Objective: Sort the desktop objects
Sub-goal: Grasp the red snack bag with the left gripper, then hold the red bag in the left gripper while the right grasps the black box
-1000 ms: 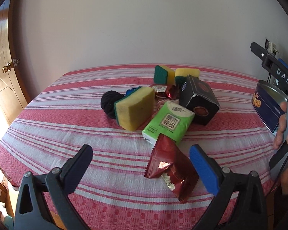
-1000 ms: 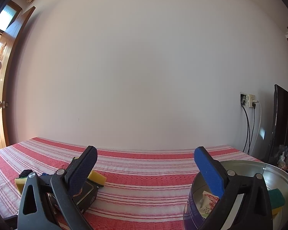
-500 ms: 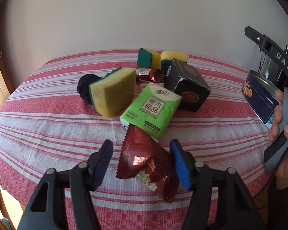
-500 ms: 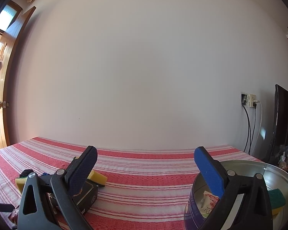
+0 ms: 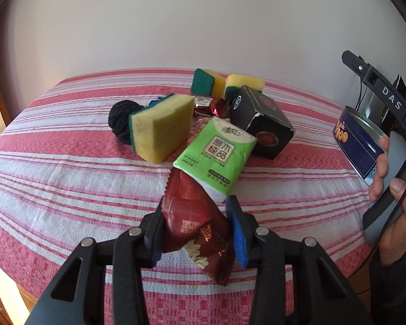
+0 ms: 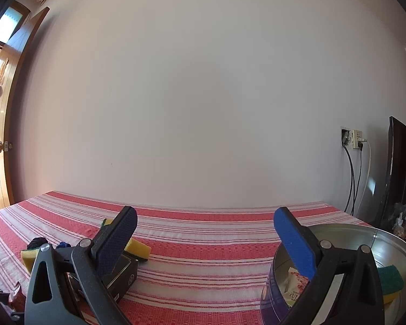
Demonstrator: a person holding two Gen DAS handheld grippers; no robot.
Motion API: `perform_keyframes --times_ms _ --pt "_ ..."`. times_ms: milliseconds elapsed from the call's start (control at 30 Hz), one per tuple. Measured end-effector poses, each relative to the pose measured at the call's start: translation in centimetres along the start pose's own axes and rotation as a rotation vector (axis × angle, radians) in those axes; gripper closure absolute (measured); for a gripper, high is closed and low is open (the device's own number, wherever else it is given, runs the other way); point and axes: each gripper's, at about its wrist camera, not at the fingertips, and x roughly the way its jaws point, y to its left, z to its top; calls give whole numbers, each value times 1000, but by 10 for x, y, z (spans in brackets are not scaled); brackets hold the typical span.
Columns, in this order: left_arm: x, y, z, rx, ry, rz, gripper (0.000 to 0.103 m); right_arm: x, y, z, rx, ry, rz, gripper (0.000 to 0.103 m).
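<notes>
The left gripper (image 5: 197,233) is closing its fingers on a dark red snack packet (image 5: 195,222), which lies on the striped desk (image 5: 54,189) with its far end tucked under a green tissue pack (image 5: 216,154). The pads already touch the packet's sides. The right gripper (image 6: 205,233) hovers with fingers spread, empty, beside a blue tin (image 6: 273,292).

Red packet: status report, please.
Left gripper jaws closing around red packet. Right gripper open, empty. Tissue pack overlaps packet's far end.
</notes>
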Motion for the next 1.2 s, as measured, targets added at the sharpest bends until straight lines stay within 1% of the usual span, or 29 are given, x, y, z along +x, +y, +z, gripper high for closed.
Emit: perform_keyframes --times_ms 67,133,233,300,400,533,567,633,700,800,967,1033,1100,1133,1167,1200 --pt "-7 0 2 25 -34 52 64 1 0 0 2 6 10 1" --pt "-17 1 5 56 -98 111 64 4 0 0 2 23 26 1" --pt "-32 6 14 71 -196 169 63 10 4 -1 -11 59 58 1" --pt "-35 10 24 68 -236 200 63 14 11 -2 -24 97 86 1" --pt "-33 18 43 34 -274 198 63 20 29 -6 -52 177 128 1" --pt "-29 31 63 -24 -313 175 63 21 53 -7 -120 225 174 1" --pt "-27 32 67 -35 -321 181 63 23 59 -9 -130 257 189 1" --pt "-21 35 76 -52 -331 207 63 31 67 -13 -117 350 225 1" --pt "-18 39 83 -83 -347 230 63 39 72 -17 -95 416 259 1" --pt "-17 44 89 -114 -369 234 63 46 83 -20 -85 451 284 1" --pt "-16 45 96 -125 -416 304 63 72 103 -31 -78 586 308 1" --pt "-15 46 98 -120 -438 328 63 76 108 -33 -95 611 300 1" --pt "-13 46 99 -116 -460 350 63 79 111 -35 -104 629 308 5" --pt "-11 46 99 -115 -463 358 63 81 112 -36 -108 649 311 11" --pt "-9 45 99 -115 -461 361 63 83 112 -39 -107 671 318 21" --pt "-6 45 98 -117 -456 360 63 86 111 -40 -98 689 324 24"
